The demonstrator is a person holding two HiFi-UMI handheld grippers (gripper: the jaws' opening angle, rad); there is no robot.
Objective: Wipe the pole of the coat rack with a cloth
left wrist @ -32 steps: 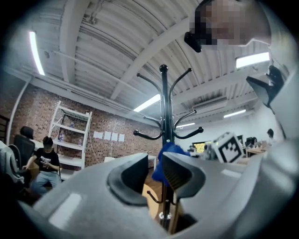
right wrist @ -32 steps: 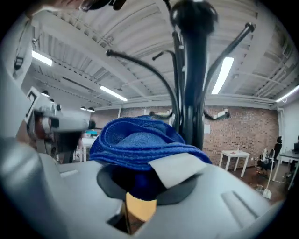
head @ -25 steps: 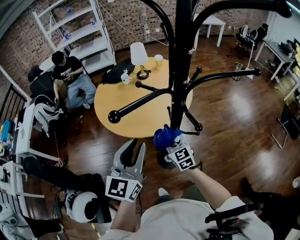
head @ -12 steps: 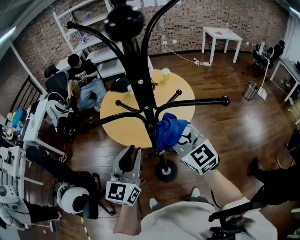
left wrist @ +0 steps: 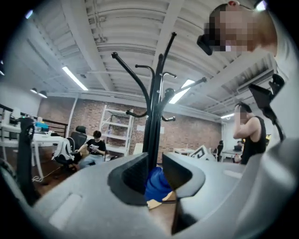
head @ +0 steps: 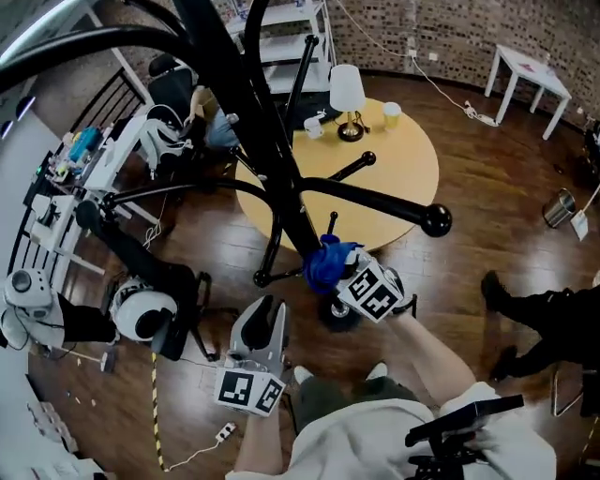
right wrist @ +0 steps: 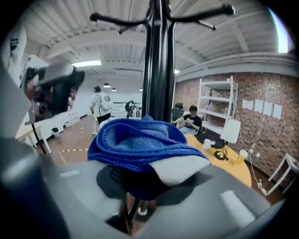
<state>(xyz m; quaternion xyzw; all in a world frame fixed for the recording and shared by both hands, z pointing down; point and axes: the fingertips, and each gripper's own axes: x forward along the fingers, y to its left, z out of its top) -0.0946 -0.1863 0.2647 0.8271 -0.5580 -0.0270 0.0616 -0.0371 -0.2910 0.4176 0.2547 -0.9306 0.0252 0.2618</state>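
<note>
— Low on the pole point(head: 298, 220), just above the base point(head: 333, 314), what has the right gripper point(head: 330, 274) got?

— Its jaws are clamped on the cloth point(head: 326, 262), a blue, nubbly terry bunch. It drapes over both tips and presses against the round black pole at the gripper's eleven o'clock.

— And the left gripper point(head: 262, 317)?

— Empty, with its jaws a little apart. It sits at seven o'clock from the cloth, clear of the rack. Its own view looks through the gap at the pole and the cloth beyond.

— What crowds the work?

— A curved peg point(head: 375, 199) with a ball end sweeps across at one o'clock, passing right over the right gripper. It's glossy black tube, like the pole.

— Beyond that?

— A round yellow table point(head: 412, 169) at one o'clock with a matt top. On it are a lamp point(head: 347, 92) with a white shade, a pale cup point(head: 391, 114) and a white mug point(head: 313, 127). White shelving point(head: 286, 28) stands at twelve, and the right gripper view shows a seated person point(right wrist: 190, 119) near it.

— Surface and room?

— The floor point(head: 487, 234) is dark, shiny planks. A red-brown brick wall point(head: 450, 33) stands far off at one o'clock. Both gripper views show a ribbed white ceiling point(right wrist: 117, 42).
</note>
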